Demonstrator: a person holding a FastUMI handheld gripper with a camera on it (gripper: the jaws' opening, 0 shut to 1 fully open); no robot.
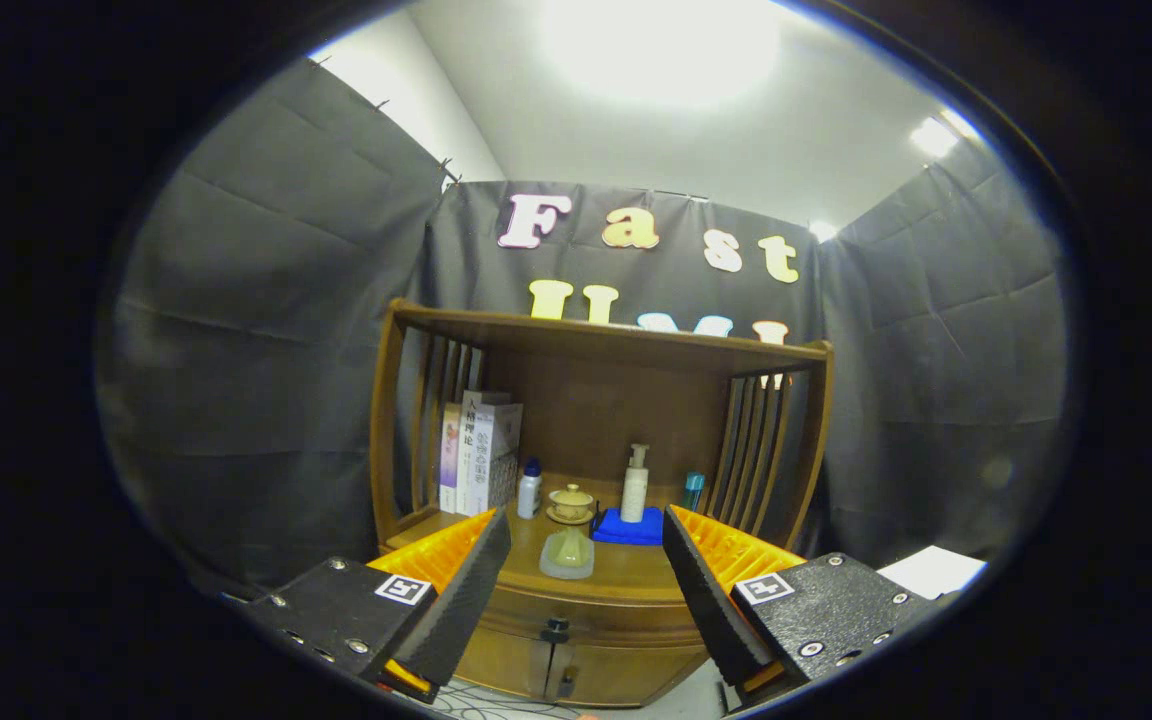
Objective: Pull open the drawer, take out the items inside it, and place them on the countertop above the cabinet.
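A wooden cabinet (596,400) with a shelf hutch stands ahead of me. Its drawer (586,612) sits closed under the countertop (626,572), with a small dark handle (556,630) at the middle of its front. My gripper (586,560) is open, its fingers (466,590) spread wide and held well back from the cabinet, framing the drawer front and countertop between them. Nothing is between the fingers. The drawer's contents are hidden.
On the countertop stand several books (476,450) at the left, a small white bottle (529,488), a lidded tea cup (571,502), a pale green dish (568,555), a pump bottle (635,485) on a blue cloth (628,527), and a teal can (694,490). Cables (496,703) lie on the floor.
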